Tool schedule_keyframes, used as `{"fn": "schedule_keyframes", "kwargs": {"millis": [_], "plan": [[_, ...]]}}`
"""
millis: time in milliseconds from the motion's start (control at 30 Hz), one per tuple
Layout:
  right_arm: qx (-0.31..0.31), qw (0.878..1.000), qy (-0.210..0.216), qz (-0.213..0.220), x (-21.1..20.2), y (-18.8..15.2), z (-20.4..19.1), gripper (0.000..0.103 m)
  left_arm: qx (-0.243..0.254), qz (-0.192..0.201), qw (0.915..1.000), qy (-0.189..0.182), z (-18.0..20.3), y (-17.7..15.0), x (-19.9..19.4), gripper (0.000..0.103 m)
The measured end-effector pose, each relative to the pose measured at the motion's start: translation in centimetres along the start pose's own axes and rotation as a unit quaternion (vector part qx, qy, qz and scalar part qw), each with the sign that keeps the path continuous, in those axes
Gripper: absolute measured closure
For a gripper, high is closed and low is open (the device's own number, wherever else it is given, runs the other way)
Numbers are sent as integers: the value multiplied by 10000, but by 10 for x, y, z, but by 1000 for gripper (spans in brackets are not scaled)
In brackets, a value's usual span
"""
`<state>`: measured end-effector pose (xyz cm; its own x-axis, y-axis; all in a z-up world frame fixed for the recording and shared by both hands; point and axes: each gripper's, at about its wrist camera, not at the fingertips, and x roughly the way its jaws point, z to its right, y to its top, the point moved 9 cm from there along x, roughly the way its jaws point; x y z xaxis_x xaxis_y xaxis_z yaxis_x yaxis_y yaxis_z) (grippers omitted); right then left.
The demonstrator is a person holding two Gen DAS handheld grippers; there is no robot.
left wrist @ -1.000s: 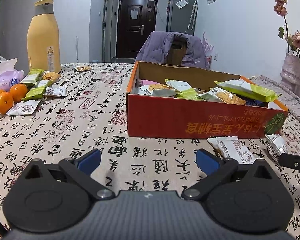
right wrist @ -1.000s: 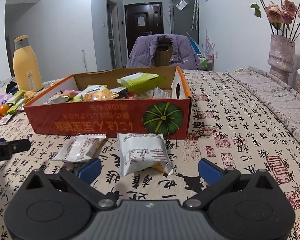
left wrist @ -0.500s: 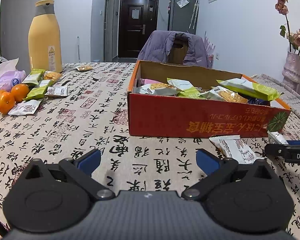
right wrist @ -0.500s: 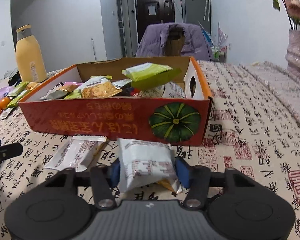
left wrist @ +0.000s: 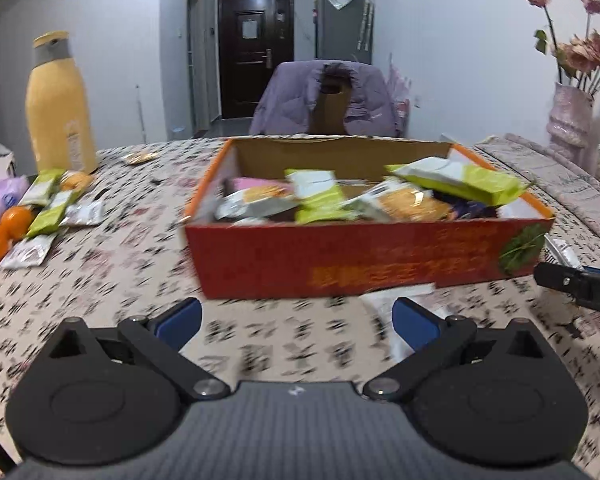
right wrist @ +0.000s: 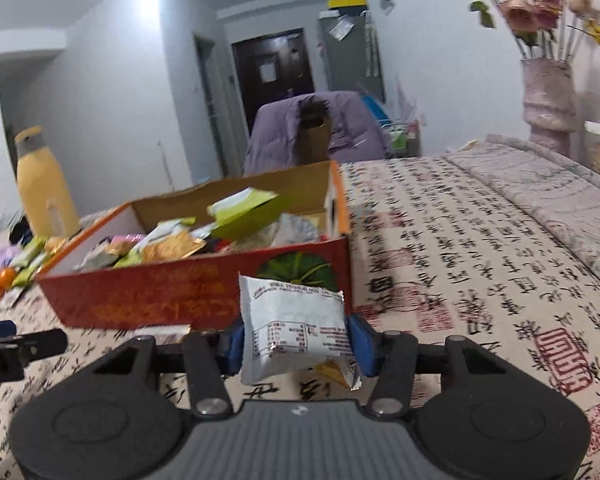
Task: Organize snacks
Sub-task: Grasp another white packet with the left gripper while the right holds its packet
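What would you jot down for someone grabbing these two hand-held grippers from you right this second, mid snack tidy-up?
Right gripper: jaws have just closed on a white snack packet, held in front of the red cardboard box.
Left gripper: open, empty, facing the box; another white packet lies on the tablecloth just ahead of it.
Done: the box already holds many snacks.
Left: drop the held packet in, then that packet, then the loose packets beside the oranges and yellow bottle.

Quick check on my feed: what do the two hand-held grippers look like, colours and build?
Both match: the left hand-held gripper and right hand-held gripper have black linkage arms with silver pivot screws, blue finger pads, round black housings and a ribbed grey body. No hand or sleeve shows.
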<state>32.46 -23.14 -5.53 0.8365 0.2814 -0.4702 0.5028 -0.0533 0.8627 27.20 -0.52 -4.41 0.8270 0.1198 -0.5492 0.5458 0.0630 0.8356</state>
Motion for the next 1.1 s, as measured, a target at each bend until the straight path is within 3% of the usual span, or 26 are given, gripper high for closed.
{"fn": "schedule_keyframes", "kwargs": {"millis": [167, 600, 800, 867, 1100], "plan": [[159, 9992, -317, 159, -1, 4, 15, 52, 51, -233, 9997, -42, 33, 9, 15, 0], [348, 9990, -245, 122, 0, 2, 20, 52, 148, -801, 9965, 175, 70, -12, 49, 0], [360, 9992, -134, 134, -2, 2, 18, 52, 76, -883, 9960, 68, 72, -16, 56, 26], [353, 9992, -99, 134, -2, 2, 17, 52, 91, -823, 9965, -93, 75, -15, 53, 50], [339, 9993, -91, 100, -1, 1, 16, 52, 4, -736, 9972, -159, 72, -15, 48, 57]]}}
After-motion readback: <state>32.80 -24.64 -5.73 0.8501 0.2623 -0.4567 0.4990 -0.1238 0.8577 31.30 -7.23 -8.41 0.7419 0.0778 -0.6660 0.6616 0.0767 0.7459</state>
